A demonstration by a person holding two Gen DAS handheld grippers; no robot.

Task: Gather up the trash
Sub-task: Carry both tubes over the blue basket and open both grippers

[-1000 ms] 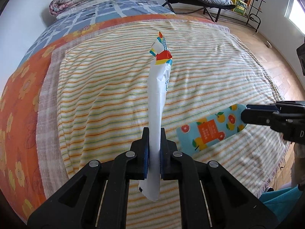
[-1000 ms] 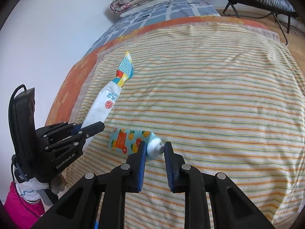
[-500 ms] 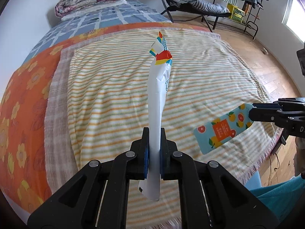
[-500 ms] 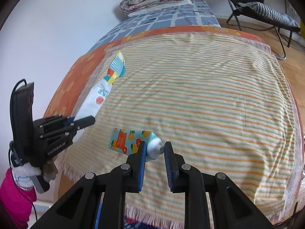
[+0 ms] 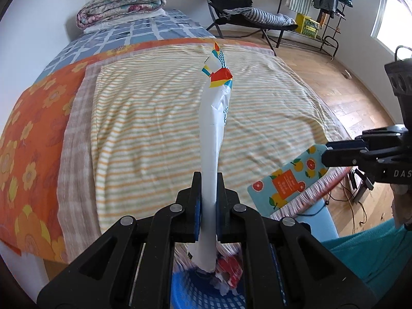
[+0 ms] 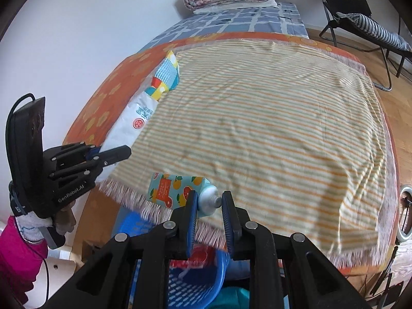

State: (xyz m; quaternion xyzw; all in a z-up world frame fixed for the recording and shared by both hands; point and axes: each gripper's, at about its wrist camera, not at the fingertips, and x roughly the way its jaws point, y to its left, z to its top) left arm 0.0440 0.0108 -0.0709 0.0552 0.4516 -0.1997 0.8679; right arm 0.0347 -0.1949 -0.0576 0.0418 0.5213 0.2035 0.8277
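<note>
Both tongs loaded above blue basket (image 6: pixel 200 285).
Left tongs (image 5: pixel 208 203) clenched on white wrapper (image 5: pixel 213 139); right tongs (image 6: pixel 209 207) clamping citrus-print tube (image 6: pixel 177 189).

- Left gripper (image 5: pixel 207 200): clamped on white wrapper (image 5: pixel 212 139), held edge-on.
- Right gripper (image 5: pixel 334 152): at right, gripping fruit-print tube (image 5: pixel 285 180).
- Blue basket (image 5: pixel 206 298): below, blurred, red trash (image 5: pixel 231 267) inside.
- Bed: striped blanket (image 5: pixel 154 118), folded quilt (image 5: pixel 123 2).
</note>
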